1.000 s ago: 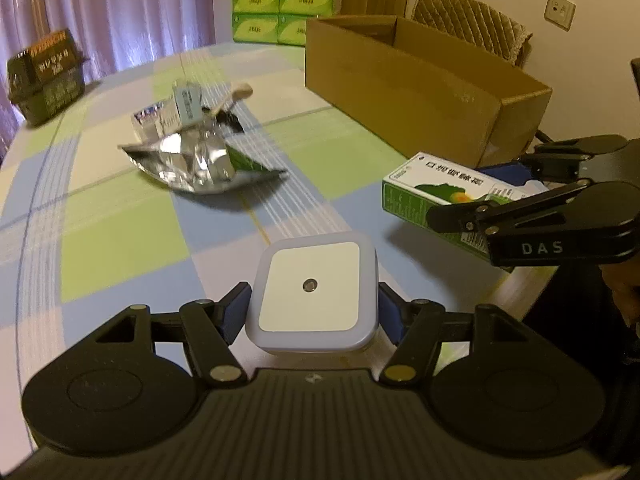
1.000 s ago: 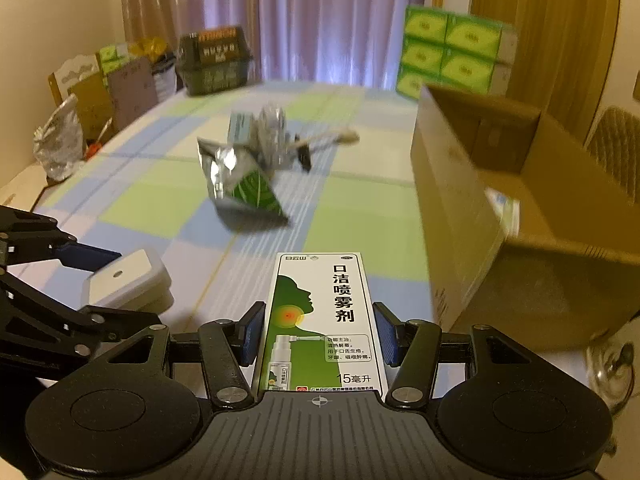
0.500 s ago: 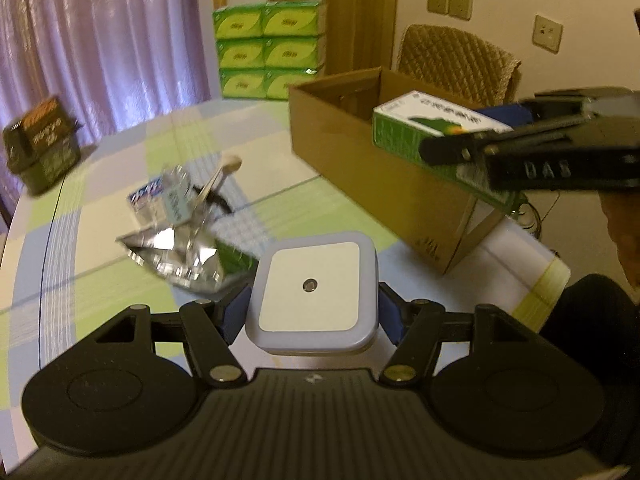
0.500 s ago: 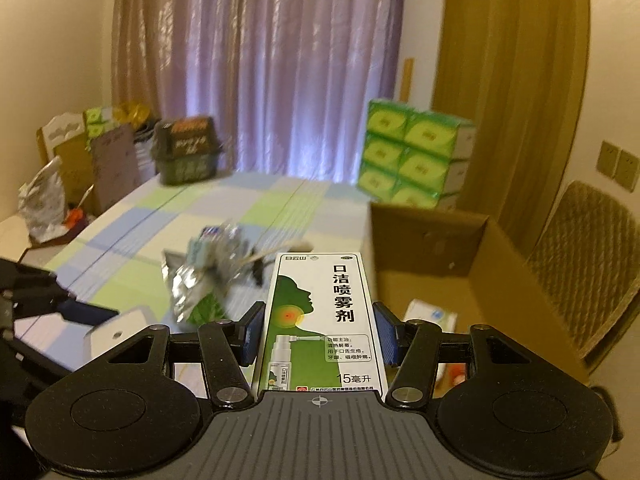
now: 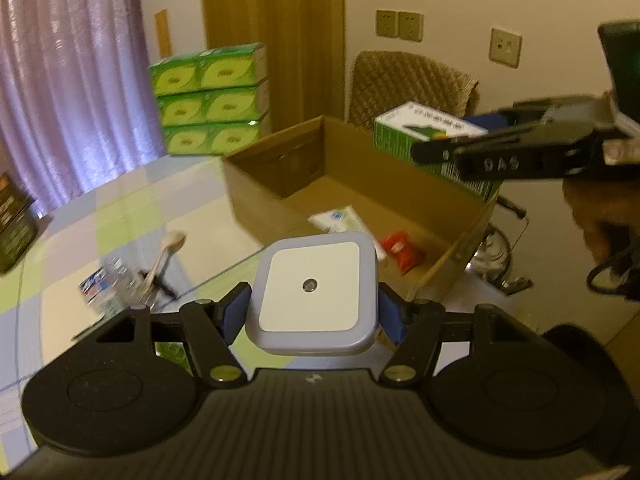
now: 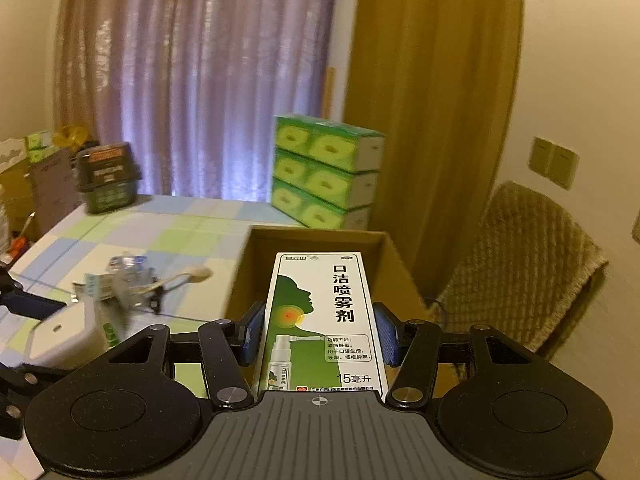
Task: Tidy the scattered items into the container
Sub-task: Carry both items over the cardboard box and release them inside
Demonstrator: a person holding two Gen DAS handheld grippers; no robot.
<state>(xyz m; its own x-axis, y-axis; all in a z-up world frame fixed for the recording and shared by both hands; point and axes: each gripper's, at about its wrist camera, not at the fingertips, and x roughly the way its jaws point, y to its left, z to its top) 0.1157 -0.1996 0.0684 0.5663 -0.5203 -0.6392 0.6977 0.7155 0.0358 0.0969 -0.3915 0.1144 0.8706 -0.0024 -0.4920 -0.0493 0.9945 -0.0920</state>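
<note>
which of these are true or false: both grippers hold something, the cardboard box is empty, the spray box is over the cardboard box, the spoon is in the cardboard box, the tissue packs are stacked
1. Both grippers hold something. True: the left gripper grips a white night light, the right gripper a spray box.
2. The cardboard box is empty. False: a red packet and a white tube lie inside.
3. The spray box is over the cardboard box. True.
4. The spoon is in the cardboard box. False: it lies on the table.
5. The tissue packs are stacked. True.

Matt brown cardboard box [image 5: 276, 184], glossy printed paper carton [image 6: 324, 320], smooth plastic night light [image 5: 314, 292].
</note>
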